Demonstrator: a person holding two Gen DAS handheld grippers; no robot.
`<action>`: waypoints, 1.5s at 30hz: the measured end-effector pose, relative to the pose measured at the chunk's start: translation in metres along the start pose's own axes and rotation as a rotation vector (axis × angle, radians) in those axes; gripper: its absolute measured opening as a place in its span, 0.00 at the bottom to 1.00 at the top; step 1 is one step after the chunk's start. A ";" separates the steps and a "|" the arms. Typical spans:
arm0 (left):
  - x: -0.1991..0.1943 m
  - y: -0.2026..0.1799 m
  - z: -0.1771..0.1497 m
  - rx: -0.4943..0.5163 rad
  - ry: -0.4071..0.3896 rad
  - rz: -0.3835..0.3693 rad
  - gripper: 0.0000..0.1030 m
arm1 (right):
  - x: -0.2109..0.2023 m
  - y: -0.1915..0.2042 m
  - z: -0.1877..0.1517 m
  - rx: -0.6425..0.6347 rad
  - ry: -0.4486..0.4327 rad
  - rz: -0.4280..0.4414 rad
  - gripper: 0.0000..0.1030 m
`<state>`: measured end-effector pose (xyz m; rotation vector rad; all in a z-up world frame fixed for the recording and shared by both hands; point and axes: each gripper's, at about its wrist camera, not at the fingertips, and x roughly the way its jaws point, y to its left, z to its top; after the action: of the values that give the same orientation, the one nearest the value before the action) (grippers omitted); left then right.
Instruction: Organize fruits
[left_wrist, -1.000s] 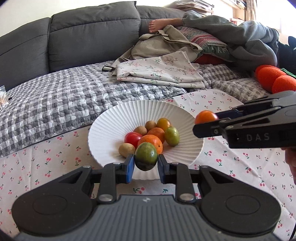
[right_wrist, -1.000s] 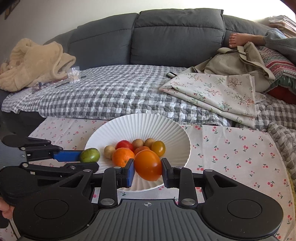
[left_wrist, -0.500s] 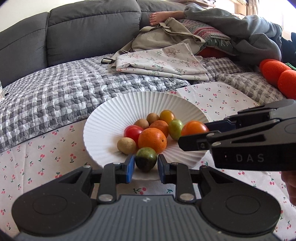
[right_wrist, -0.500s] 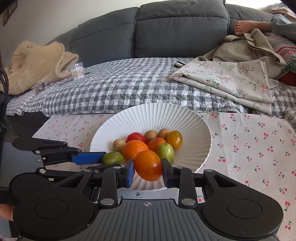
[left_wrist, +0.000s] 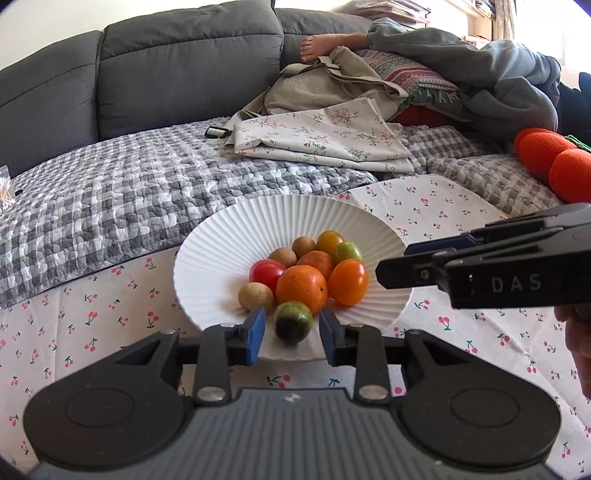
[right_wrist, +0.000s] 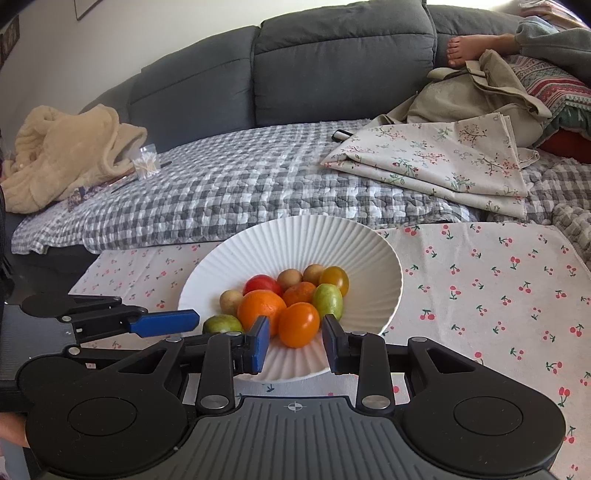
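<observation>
A ribbed white plate (right_wrist: 295, 236) is seen on the cherry-print cloth (right_wrist: 498, 280). The left gripper (left_wrist: 291, 328), jaws just opened, flanks a released dark-green fruit (left_wrist: 293, 322) at the plate's 6 o'clock. The right gripper (right_wrist: 295, 338) stands unclenched around an orange tomato (right_wrist: 298, 325), other fruit crowding behind.

Setting: home living room. Grey sofa (right_wrist: 343, 62) with a checked quilt (right_wrist: 229, 195) over the seat, folded floral cloth (right_wrist: 443, 158), beige robe (right_wrist: 62, 147) at one end, cushions (left_wrist: 402, 74). A person's bare foot (right_wrist: 465, 48) rests on the sofa. Cherry-print tablecloth (right_wrist: 498, 288) in front.
</observation>
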<state>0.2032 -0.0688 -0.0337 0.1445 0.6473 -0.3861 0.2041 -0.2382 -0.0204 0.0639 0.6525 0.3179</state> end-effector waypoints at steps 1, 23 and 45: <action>-0.002 -0.001 0.001 -0.005 -0.002 0.004 0.34 | -0.002 0.001 0.000 0.000 -0.001 -0.002 0.30; -0.109 -0.017 -0.009 -0.144 0.009 0.189 0.74 | -0.114 0.038 -0.019 -0.011 -0.042 -0.042 0.64; -0.180 -0.030 -0.061 -0.245 -0.022 0.317 0.99 | -0.174 0.068 -0.072 0.004 -0.058 -0.114 1.00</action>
<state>0.0254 -0.0259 0.0279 0.0080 0.6325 -0.0025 0.0117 -0.2303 0.0354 0.0390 0.5966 0.2043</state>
